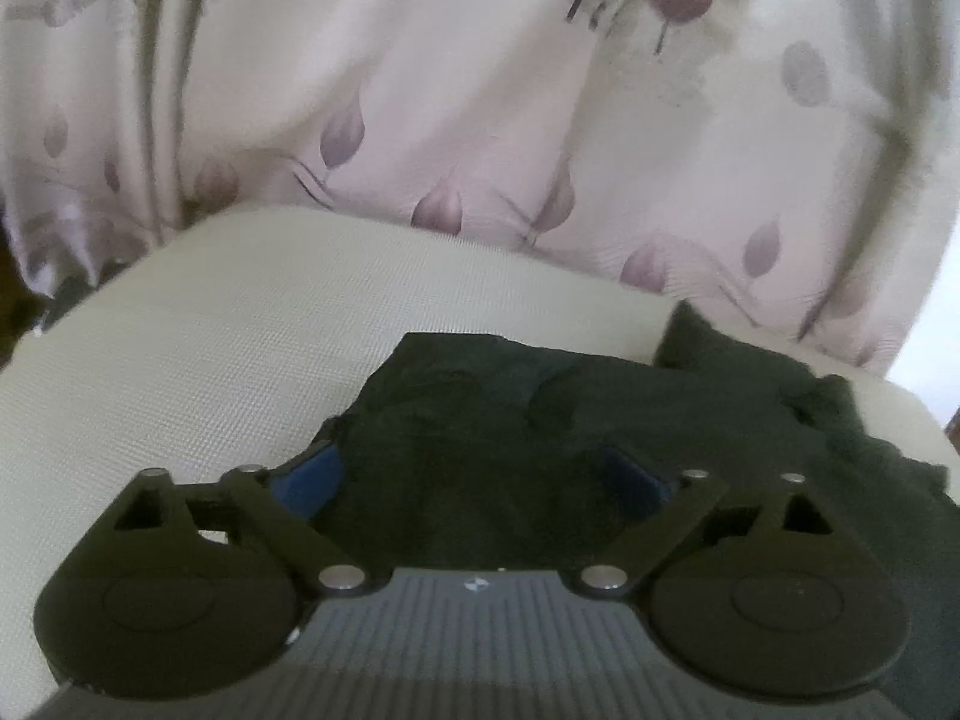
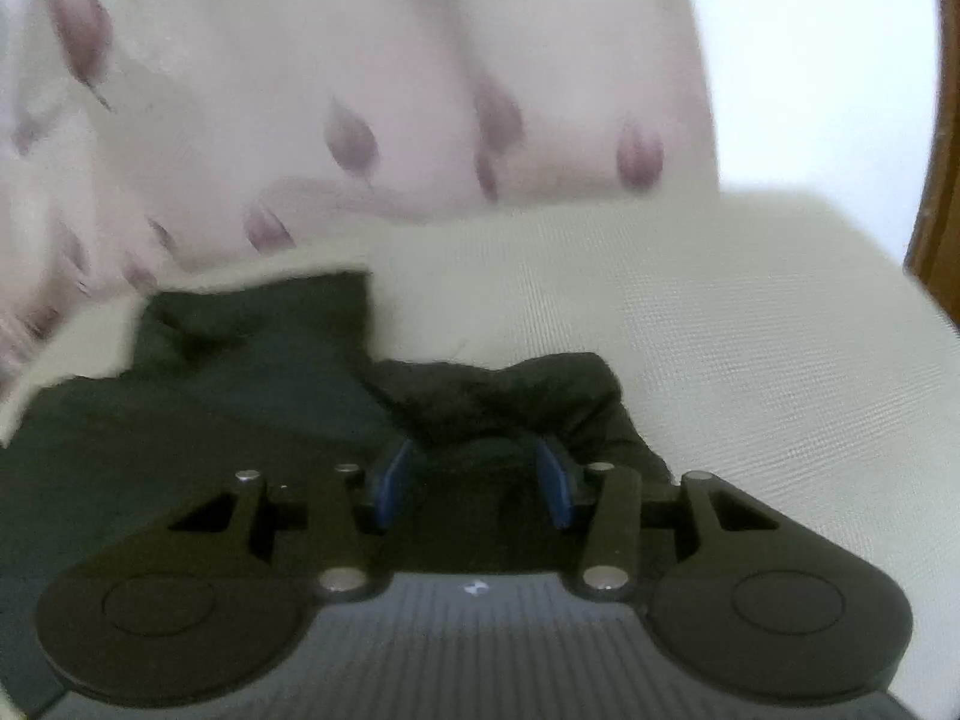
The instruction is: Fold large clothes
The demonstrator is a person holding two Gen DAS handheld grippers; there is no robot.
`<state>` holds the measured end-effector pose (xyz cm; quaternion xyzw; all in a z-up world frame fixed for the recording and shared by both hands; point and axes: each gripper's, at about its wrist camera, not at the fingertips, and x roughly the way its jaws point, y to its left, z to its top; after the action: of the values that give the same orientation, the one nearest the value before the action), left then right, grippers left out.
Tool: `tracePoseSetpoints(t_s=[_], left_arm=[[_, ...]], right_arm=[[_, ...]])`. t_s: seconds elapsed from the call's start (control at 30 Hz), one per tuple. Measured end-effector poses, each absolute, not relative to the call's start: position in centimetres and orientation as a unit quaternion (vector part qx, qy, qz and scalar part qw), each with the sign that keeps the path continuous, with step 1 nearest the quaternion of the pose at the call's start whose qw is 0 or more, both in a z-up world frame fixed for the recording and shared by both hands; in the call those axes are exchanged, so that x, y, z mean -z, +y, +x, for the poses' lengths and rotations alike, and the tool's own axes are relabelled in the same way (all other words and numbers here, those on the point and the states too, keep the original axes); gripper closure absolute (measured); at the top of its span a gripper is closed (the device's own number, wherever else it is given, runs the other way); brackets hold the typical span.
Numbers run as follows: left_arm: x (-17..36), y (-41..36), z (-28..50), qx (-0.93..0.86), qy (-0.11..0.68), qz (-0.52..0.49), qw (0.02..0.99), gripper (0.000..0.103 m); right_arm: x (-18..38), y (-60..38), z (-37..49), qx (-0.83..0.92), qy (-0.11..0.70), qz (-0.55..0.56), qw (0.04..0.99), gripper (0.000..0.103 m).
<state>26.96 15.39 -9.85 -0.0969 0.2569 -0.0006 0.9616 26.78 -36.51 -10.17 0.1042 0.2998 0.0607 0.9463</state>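
The left hand-held gripper gapes wide over the dark garment near the cream cushion's far edge; the right hand-held gripper stands part-open around a bunched fold.

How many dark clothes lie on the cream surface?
1: a dark garment spread on the cream surface, below both grippers, in front of the flowered curtain. Its near part is hidden.

- Dark garment: black-green cloth, spread mostly flat with shallow wrinkles on a cream woven surface, lying between and ahead of the left jaws.
- Same garment: a bunched, rumpled fold rises just ahead of the right jaws.
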Motion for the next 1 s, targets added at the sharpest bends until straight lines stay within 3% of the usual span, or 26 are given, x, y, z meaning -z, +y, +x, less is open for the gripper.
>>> tracePoseSetpoints(t_s=[0.17,0.37,0.87,0.9,0.97,1.0], left_arm=[[10.7,14.8,20.6,0.029,0.254,-0.082,0.963,0.015],[13.3,14.2,19.0,0.019,0.278,-0.055,0.959,0.029],[15.1,14.8,19.5,0.024,0.284,-0.050,0.957,0.024],[15.1,14.8,19.6,0.024,0.283,-0.050,0.958,0.024],[15.3,14.8,19.5,0.024,0.280,-0.048,0.958,0.024],[15.2,14.7,19.5,0.024,0.279,-0.046,0.959,0.024]], right_arm=[[13.8,-36.8,17.6,-0.022,0.274,0.038,0.961,0.058],[16.7,-38.4,15.8,-0.004,0.284,0.082,0.955,0.059],[18.7,-37.4,15.9,0.016,0.276,0.067,0.959,0.050],[18.7,-37.5,15.9,0.018,0.277,0.067,0.958,0.047],[18.9,-37.9,16.0,0.034,0.285,0.079,0.955,0.029],[19.1,-38.4,15.9,0.032,0.283,0.091,0.954,0.025]])
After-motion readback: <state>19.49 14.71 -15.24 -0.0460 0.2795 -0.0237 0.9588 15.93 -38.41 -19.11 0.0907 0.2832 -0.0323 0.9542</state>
